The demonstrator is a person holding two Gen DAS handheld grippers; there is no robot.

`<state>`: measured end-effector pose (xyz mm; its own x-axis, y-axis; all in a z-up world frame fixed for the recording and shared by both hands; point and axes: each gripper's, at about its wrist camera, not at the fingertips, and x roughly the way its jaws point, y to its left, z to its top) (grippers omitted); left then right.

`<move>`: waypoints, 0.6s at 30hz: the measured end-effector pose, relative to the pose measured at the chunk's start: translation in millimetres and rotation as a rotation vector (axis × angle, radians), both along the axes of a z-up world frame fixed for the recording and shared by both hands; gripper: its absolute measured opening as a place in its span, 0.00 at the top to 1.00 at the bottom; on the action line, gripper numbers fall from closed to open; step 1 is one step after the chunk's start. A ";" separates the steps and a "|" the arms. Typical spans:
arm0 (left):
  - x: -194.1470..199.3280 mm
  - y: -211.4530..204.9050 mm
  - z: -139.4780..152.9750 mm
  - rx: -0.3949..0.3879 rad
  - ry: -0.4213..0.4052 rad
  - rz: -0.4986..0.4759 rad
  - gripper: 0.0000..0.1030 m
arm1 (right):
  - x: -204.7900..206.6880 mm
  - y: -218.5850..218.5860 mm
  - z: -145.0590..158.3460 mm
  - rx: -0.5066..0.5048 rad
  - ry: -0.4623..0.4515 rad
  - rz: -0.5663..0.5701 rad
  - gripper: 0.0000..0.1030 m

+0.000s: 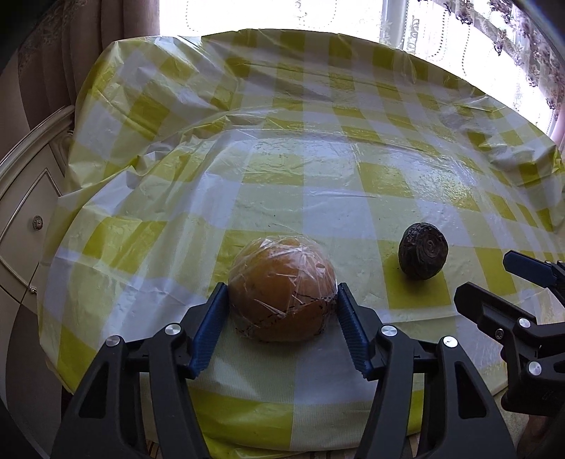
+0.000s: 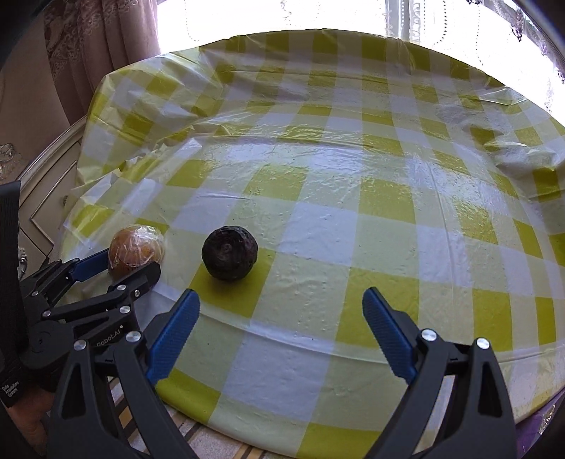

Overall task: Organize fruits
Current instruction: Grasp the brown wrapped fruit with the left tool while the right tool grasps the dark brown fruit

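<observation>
An orange wrapped in clear plastic point(image 1: 282, 287) sits on the table near its front left edge. My left gripper point(image 1: 282, 293) is shut on it, a blue pad touching each side. The orange also shows in the right wrist view point(image 2: 136, 249), with the left gripper point(image 2: 129, 264) around it. A dark wrinkled round fruit point(image 1: 423, 251) lies on the cloth to the orange's right; it also shows in the right wrist view point(image 2: 229, 253). My right gripper point(image 2: 280, 300) is open and empty, hovering near the front edge, just right of the dark fruit. It also shows in the left wrist view point(image 1: 483, 282).
The round table carries a yellow-and-white checked plastic cloth point(image 2: 353, 212), wrinkled at the back left and right. A cream cabinet point(image 1: 24, 197) stands to the left. Curtains and a bright window point(image 1: 317, 14) are behind.
</observation>
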<state>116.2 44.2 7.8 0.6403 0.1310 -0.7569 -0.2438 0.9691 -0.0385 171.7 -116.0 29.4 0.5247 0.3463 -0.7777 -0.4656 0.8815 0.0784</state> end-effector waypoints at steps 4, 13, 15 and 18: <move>-4.0 4.5 0.4 -0.027 -0.029 0.023 0.44 | 5.0 14.6 -1.0 -0.023 -0.007 0.008 0.09; -16.5 19.9 4.3 -0.093 -0.100 0.089 0.44 | 18.9 31.1 -7.1 -0.072 -0.008 -0.014 0.12; -18.2 20.7 4.8 -0.096 -0.107 0.096 0.44 | 20.3 34.2 -7.7 -0.078 -0.014 -0.017 0.15; -18.9 20.7 4.7 -0.095 -0.109 0.096 0.44 | 22.7 39.1 -10.4 -0.086 -0.011 -0.010 0.19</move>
<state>97.4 65.0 12.5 0.7075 0.1262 -0.6953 -0.3241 0.9323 -0.1605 194.4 -76.9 19.0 0.5362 0.2732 -0.7986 -0.4570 0.8895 -0.0026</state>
